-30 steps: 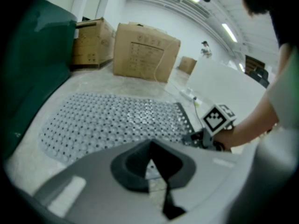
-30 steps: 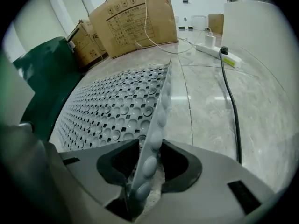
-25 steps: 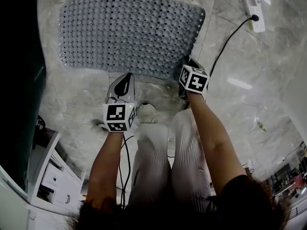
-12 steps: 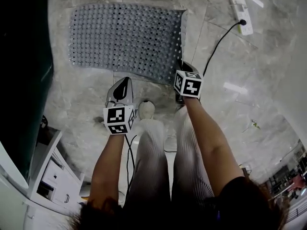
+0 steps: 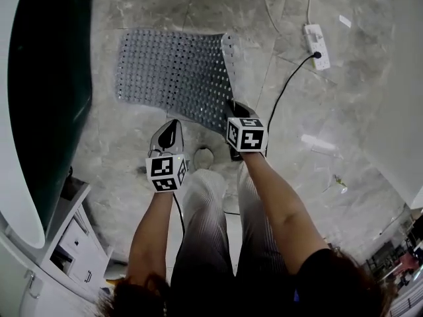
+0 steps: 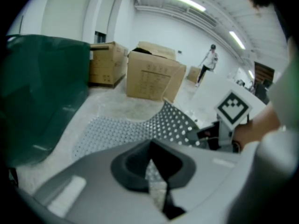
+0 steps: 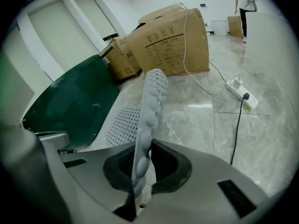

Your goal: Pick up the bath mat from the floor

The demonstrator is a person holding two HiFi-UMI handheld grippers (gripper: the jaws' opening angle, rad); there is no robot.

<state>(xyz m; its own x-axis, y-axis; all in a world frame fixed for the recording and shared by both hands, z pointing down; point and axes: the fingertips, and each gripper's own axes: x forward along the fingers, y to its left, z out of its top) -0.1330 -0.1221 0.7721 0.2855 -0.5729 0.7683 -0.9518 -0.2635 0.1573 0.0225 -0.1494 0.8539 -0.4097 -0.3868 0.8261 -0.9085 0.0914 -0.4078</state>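
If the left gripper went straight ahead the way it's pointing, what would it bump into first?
The bath mat. The left gripper pinches its near edge, and the holey sheet spreads right ahead of the jaws. Past it is the floor, I think; depth is hard to judge.

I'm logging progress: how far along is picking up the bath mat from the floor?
Done: the left gripper and right gripper each clamp the near edge of the bath mat, the right's jaws having just closed further on it. In hand: its right-hand corner curls up off the floor. Left: most of the mat lies flat, to be lifted clear.
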